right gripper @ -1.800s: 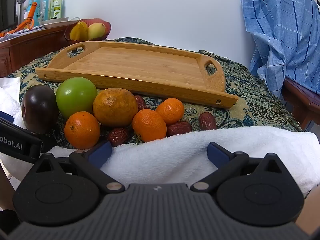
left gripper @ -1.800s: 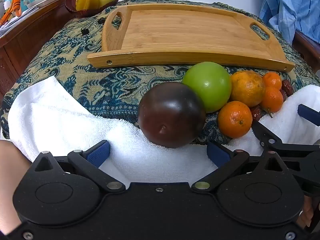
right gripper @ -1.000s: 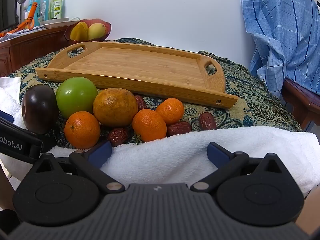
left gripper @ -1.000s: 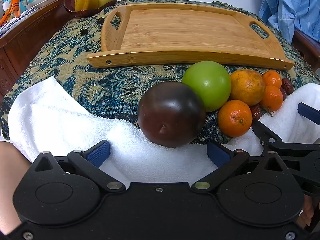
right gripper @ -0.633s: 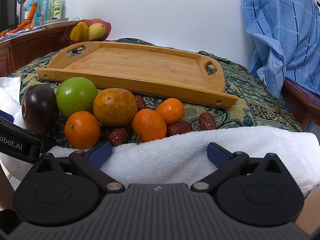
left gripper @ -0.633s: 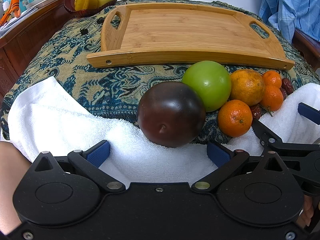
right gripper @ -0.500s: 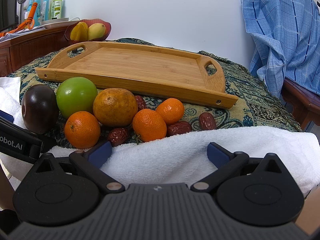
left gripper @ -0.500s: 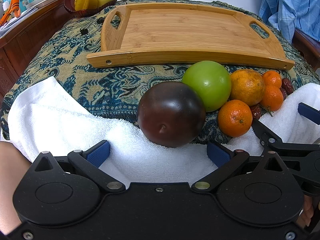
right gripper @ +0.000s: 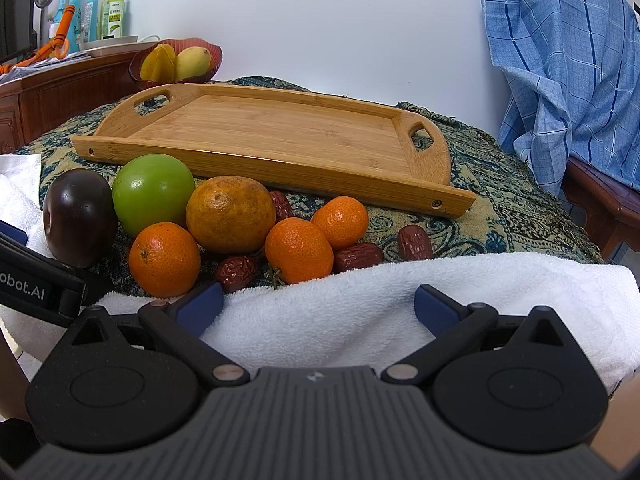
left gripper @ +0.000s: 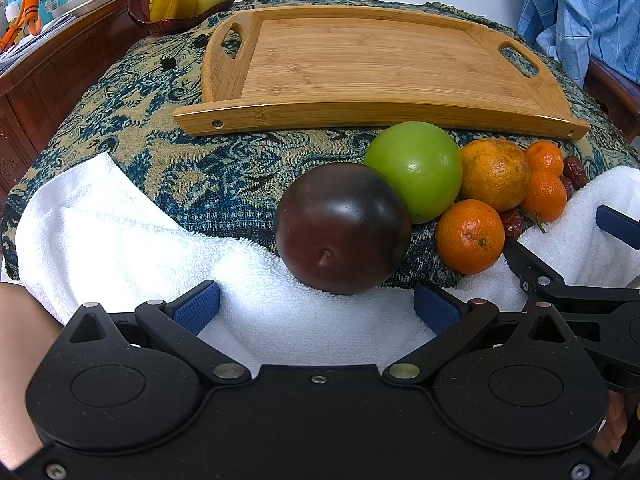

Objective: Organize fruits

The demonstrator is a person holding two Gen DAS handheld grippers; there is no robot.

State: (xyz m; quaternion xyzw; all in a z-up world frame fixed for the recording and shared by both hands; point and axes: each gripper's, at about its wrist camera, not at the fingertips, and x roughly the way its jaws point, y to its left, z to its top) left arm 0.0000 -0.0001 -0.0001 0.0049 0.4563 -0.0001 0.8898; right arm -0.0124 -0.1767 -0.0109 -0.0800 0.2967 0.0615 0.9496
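A dark purple fruit (left gripper: 343, 227) rests half on the white towel (left gripper: 120, 236), just ahead of my open left gripper (left gripper: 316, 306). Behind it sit a green apple (left gripper: 416, 170), a large orange (left gripper: 495, 174) and small tangerines (left gripper: 470, 236). In the right wrist view the same pile shows: dark fruit (right gripper: 78, 218), green apple (right gripper: 153, 193), large orange (right gripper: 231, 214), tangerines (right gripper: 299, 250) and several red dates (right gripper: 415, 242). My right gripper (right gripper: 318, 306) is open over the towel (right gripper: 360, 304), holding nothing. A bamboo tray (left gripper: 400, 114) (right gripper: 280, 160) lies bare behind the fruit.
A red bowl (left gripper: 152, 10) (right gripper: 138, 74) with a starfruit and a mango stands at the back left by a wooden cabinet (left gripper: 36, 92) with bottles. A blue checked cloth (right gripper: 568, 72) hangs over a chair at the right. A patterned blue cloth (left gripper: 132, 120) covers the table.
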